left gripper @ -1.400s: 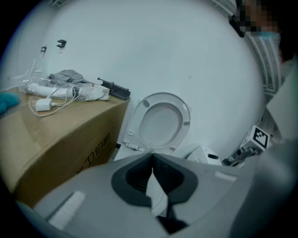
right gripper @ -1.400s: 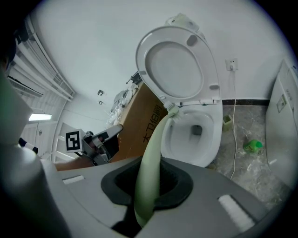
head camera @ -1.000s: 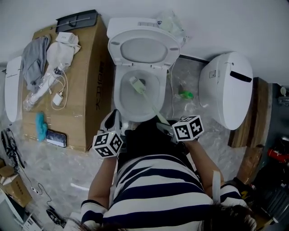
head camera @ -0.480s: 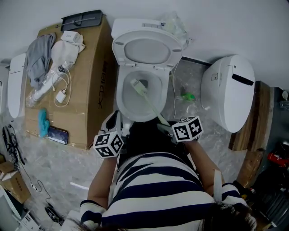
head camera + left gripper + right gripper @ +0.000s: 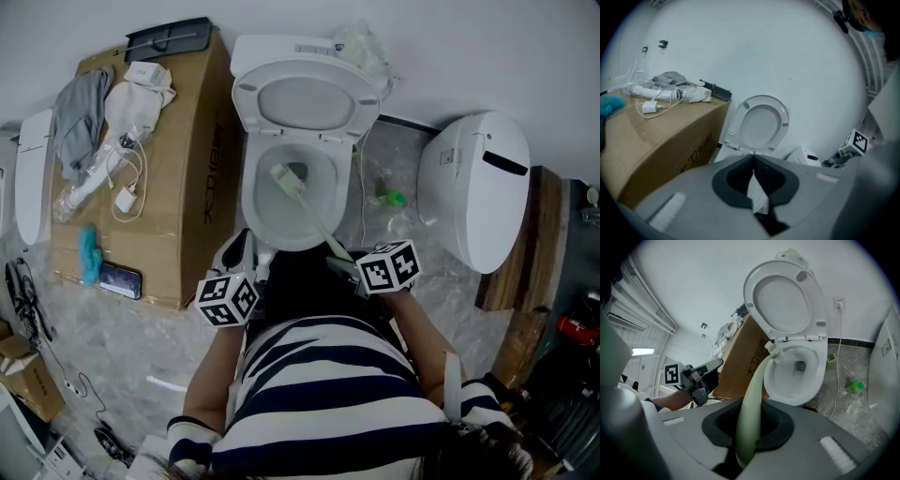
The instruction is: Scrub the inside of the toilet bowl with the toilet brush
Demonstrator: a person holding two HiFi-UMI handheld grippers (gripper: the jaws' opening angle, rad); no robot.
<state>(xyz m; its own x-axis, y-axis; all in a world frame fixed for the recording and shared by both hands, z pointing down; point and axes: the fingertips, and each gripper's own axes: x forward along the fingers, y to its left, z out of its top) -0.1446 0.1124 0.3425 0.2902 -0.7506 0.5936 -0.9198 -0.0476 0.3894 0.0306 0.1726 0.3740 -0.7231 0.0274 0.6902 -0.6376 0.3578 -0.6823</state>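
Note:
The white toilet bowl point(image 5: 262, 220) stands open with its seat lid point(image 5: 305, 98) raised. A pale green toilet brush point(image 5: 305, 208) reaches into the bowl, its head point(image 5: 284, 178) lying against the left inner wall near the drain. My right gripper point(image 5: 339, 255) is shut on the brush handle point(image 5: 757, 380) just in front of the bowl's near rim. In the right gripper view the brush head point(image 5: 773, 350) sits at the bowl's point(image 5: 785, 380) left edge. My left gripper point(image 5: 242, 247) hovers by the bowl's front left, jaws shut point(image 5: 753, 157), holding nothing.
A cardboard box point(image 5: 183, 187) stands left of the toilet, carrying a grey cloth point(image 5: 75, 117), cables, a blue item point(image 5: 89, 258) and a phone point(image 5: 119, 281). A second white toilet point(image 5: 473, 187) stands at right. A green bottle point(image 5: 387, 199) lies on the plastic-covered floor between them.
The view has shifted slightly since a second ago. The brush head stays at about the same place on the bowl's left wall, and both grippers hold their places.

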